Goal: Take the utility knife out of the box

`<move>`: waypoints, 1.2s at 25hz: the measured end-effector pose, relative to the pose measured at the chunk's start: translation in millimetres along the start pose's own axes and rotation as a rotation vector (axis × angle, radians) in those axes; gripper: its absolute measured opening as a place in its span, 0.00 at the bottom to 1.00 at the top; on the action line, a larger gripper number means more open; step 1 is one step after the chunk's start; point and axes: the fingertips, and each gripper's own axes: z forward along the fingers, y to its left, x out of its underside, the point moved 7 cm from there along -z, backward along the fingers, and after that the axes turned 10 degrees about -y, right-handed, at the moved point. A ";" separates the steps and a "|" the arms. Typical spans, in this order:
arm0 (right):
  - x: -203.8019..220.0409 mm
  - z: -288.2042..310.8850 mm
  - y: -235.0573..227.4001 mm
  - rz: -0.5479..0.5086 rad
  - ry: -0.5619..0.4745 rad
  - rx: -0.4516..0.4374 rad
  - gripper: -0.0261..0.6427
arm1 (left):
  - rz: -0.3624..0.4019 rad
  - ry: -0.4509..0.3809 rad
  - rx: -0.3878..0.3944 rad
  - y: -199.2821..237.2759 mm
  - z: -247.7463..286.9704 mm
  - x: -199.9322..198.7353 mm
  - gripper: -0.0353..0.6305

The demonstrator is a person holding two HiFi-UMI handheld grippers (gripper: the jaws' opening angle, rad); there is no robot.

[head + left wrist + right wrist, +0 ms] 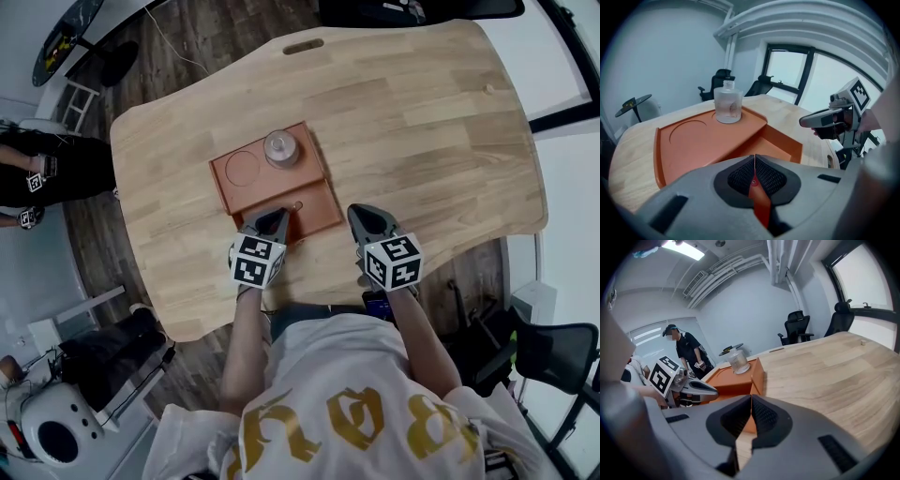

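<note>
An orange box [225, 183] lies on the wooden table [422, 131]; it has a flat raised part and a sunken near compartment [773, 147]. My left gripper [275, 219] reaches into that compartment from the near side and is shut on a thin orange utility knife [759, 202], which shows as a narrow strip with a small rivet between the jaws [754, 174]. One end of the knife [295, 208] sticks out past the fingertips. My right gripper [362, 215] is shut on nothing and hovers over bare table just right of the box [757, 373].
A clear glass bottle [280, 148] stands on the box's raised part, next to a round recess [243, 168]. A person in black [56, 169] stands off the table's left side. Office chairs [794, 329] lie beyond the far edge.
</note>
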 end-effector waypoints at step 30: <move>11.9 7.7 -17.9 0.048 0.029 0.022 0.06 | 0.211 0.271 0.068 -5.8 44.1 27.1 0.18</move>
